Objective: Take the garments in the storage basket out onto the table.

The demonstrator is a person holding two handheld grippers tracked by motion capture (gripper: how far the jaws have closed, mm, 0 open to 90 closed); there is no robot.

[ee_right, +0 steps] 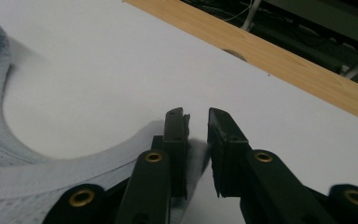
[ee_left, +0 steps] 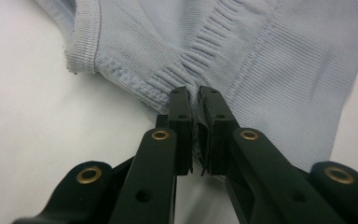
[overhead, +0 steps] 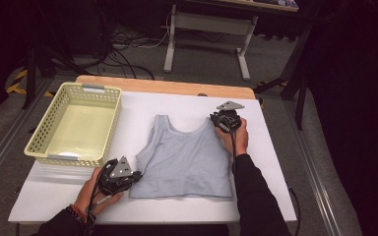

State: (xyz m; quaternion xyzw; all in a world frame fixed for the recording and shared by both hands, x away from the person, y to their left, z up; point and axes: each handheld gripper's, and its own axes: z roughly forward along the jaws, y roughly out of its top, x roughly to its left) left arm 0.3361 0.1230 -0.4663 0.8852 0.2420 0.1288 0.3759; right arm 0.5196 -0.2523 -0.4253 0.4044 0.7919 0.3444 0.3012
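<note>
One yellow perforated basket [overhead: 38, 129] is sitting at the far left of the white table [overhead: 275, 162], well to the left of the single pale blue tank top [overhead: 187, 160], and nothing is lying inside it.

The tank top itself is lying flat in the middle of the table, straps pointing to the far edge and hem toward the person. It is the one garment on the table, and it has two shoulder straps.

At the top's lower left corner, the left gripper [overhead: 137, 175] is lying low on the table in the person's left hand [overhead: 91, 194]. In the left gripper view its two black jaws are standing almost together, and the ribbed hem of the tank top [ee_left: 261, 60] is bunching between them, so this gripper [ee_left: 195, 95] is pinching the cloth.

At the top's right shoulder strap, the right gripper [overhead: 215, 119] is pointing down in the person's right hand [overhead: 238, 137]. In the right gripper view its two jaws are standing a little apart; the end of the strap [ee_right: 74, 172] is lying against the left jaw, reaching into the gap, and the right jaw is not touching it. This gripper [ee_right: 196, 116] is therefore not clamping the cloth.

Two grippers, one basket and one garment are sitting on the table, with a strip of wooden tabletop [ee_right: 307, 70] showing beyond the top's far side.
</note>
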